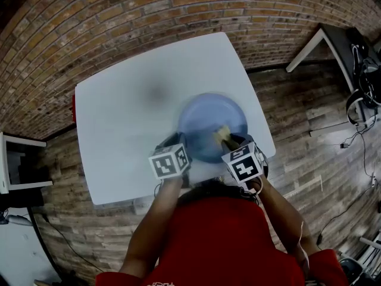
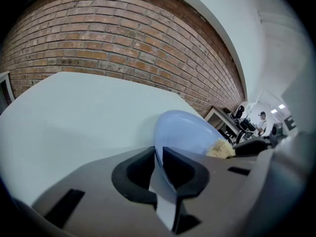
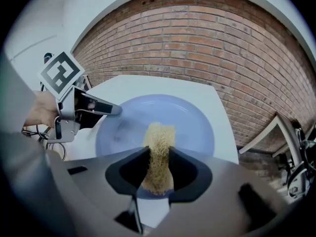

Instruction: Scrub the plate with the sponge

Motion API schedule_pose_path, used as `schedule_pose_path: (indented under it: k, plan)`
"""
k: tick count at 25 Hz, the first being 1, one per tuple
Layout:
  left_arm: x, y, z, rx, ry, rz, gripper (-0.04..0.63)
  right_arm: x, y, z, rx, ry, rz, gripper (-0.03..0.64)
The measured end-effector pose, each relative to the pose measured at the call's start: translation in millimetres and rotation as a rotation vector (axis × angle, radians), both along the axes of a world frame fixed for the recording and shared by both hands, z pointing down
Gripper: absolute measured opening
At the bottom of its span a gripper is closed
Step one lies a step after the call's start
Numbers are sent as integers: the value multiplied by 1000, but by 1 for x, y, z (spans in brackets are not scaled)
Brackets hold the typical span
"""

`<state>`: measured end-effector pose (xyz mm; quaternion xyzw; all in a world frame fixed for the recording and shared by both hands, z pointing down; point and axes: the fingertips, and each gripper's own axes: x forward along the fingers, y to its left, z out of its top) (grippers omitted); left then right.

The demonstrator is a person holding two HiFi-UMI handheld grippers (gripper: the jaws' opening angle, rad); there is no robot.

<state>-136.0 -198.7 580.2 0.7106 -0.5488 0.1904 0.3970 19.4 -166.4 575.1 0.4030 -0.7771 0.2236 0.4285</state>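
A pale blue plate (image 1: 211,124) lies near the front right edge of the white table (image 1: 131,100). My left gripper (image 1: 177,140) is shut on the plate's near left rim (image 2: 159,158), which runs between its jaws. My right gripper (image 1: 229,140) is shut on a tan fibrous sponge (image 3: 159,152). The sponge's tip rests on the plate's inner surface (image 3: 192,122), near the middle. In the left gripper view the sponge (image 2: 220,149) shows at the plate's right side. The left gripper (image 3: 106,107) reaches onto the plate's left rim in the right gripper view.
A brick wall (image 1: 149,22) stands behind the table. A white desk (image 1: 324,40) with cables and headphones is at the far right, on a wooden floor (image 1: 309,124). A white shelf (image 1: 18,165) sits at the left. The person's red sleeves fill the bottom of the head view.
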Motion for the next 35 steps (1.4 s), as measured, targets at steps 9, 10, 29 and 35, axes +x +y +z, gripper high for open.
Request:
schedule_pose_path:
  k: [9, 10, 29, 35]
  plan:
    - [2, 0, -3, 19, -5, -14, 60, 24, -14, -9, 38, -16, 76, 120]
    - [1, -1, -5, 30, -8, -18, 60, 23, -15, -12, 46, -21, 75, 120]
    - [-4, -21, -187, 647, -1, 21, 47, -15, -54, -170, 503, -498, 5, 120]
    - [11, -17, -228, 751, -12, 61, 29, -28, -47, -222, 655, -630, -69, 120]
